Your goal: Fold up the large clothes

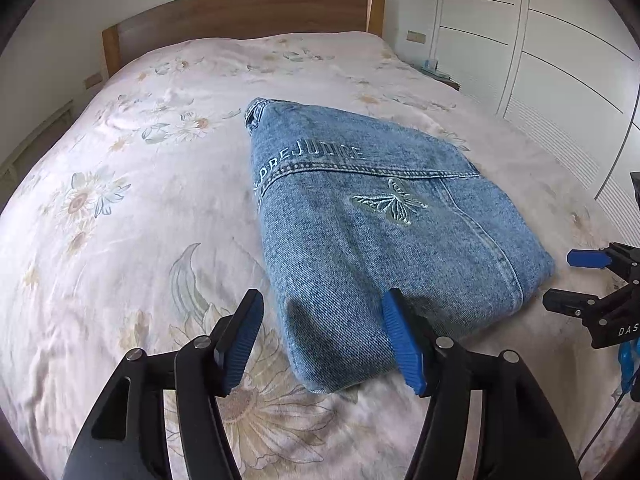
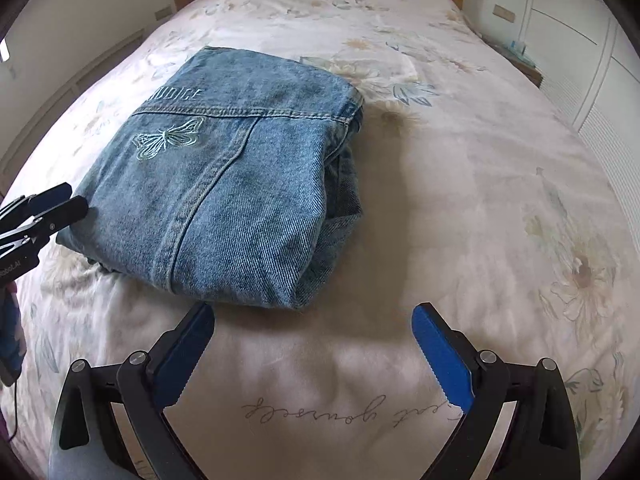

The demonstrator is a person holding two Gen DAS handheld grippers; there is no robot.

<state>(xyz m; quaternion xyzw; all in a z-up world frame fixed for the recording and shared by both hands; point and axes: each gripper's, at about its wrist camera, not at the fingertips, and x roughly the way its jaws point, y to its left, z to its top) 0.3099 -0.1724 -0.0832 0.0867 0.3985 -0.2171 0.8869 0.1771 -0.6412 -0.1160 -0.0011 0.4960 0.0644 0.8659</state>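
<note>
A blue denim garment (image 1: 360, 232) with a butterfly embroidery and "PREJUDICE" lettering lies folded into a compact rectangle on the bed; it also shows in the right wrist view (image 2: 224, 184). My left gripper (image 1: 324, 344) is open and empty, just in front of the garment's near left corner. My right gripper (image 2: 314, 354) is open and empty, over the bedspread just in front of the garment's near edge. The right gripper also shows at the right edge of the left wrist view (image 1: 576, 280), beside the garment's right corner. The left gripper shows at the left edge of the right wrist view (image 2: 60, 204).
The bed (image 1: 140, 208) has a pale floral bedspread and a wooden headboard (image 1: 240, 12) at the far end. White wardrobe doors (image 1: 552, 60) stand along the right. A bedside table (image 2: 524, 64) with small items sits at the far right of the bed.
</note>
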